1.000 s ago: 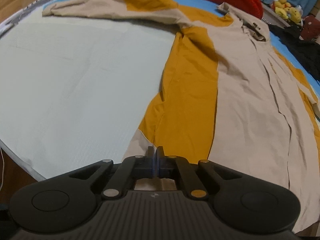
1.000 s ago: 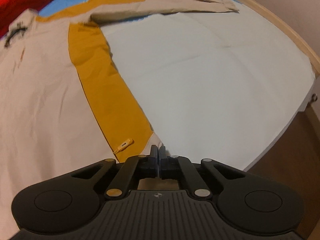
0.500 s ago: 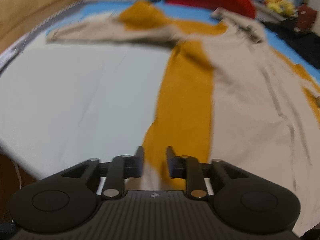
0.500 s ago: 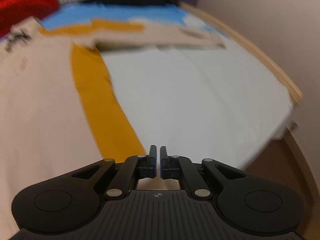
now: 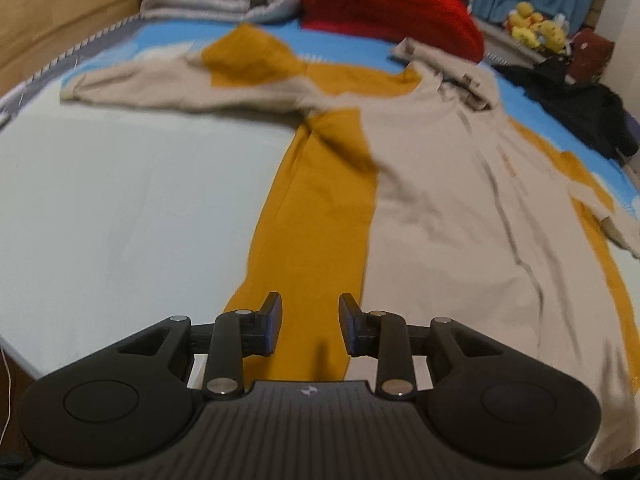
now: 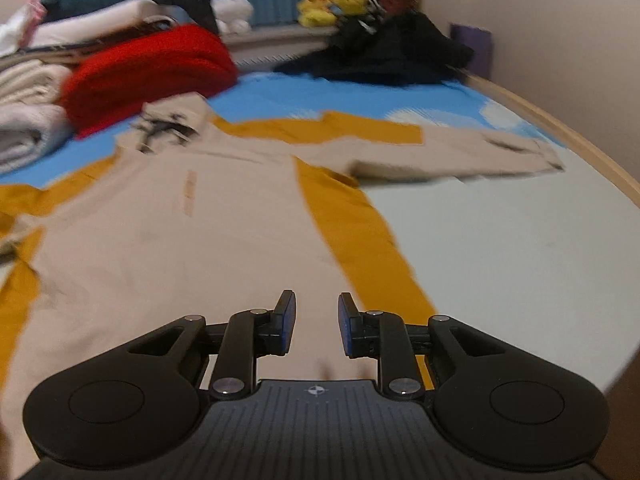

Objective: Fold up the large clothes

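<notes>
Here the jacket (image 5: pixel 432 208) lies spread flat on the bed (image 5: pixel 120 208), beneath and beyond both grippers. Left gripper (image 5: pixel 310 326) fingers stand apart, empty; right gripper (image 6: pixel 316 322) fingers are opening, empty too.

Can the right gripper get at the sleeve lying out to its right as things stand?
Probably yes. The right gripper is opening with nothing between its fingers, and the sleeve lies flat on the bed with nothing on it or across the way.
</notes>
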